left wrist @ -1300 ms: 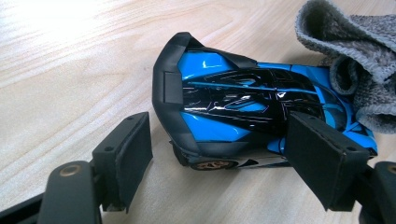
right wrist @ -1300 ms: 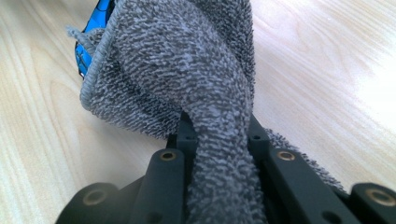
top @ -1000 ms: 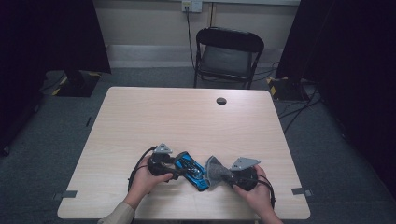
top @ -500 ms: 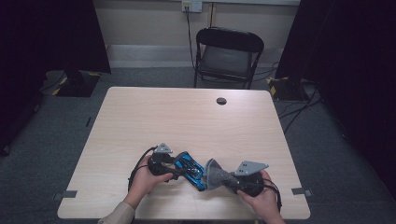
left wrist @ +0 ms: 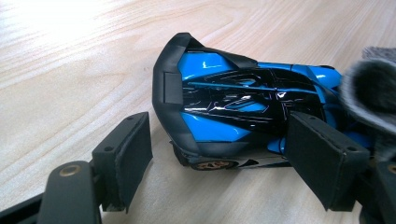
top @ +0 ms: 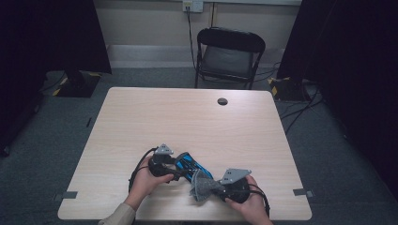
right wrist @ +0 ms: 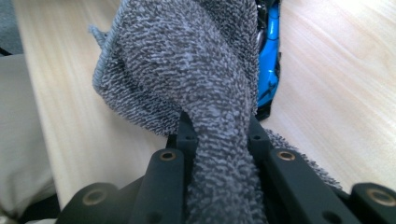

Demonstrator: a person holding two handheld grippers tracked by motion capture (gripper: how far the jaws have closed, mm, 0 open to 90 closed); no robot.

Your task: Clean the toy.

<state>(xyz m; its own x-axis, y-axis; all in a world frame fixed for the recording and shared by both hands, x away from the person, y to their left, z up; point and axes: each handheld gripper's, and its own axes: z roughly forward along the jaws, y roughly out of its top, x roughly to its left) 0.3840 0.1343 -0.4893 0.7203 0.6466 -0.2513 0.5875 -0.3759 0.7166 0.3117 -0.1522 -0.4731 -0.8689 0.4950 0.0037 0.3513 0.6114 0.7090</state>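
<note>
- One blue-and-black toy car, one grey cloth, two tools – all at the 6 o'clock edge of the table.
- Left tool: jaws apart, one on each side of the car's tail, pads not pressing. The car lies just ahead, at its 12 o'clock.
- Right tool: jaws together, clamped on a bunched fold of the cloth.
- The cloth drapes over the car's far end – touching it.
</note>
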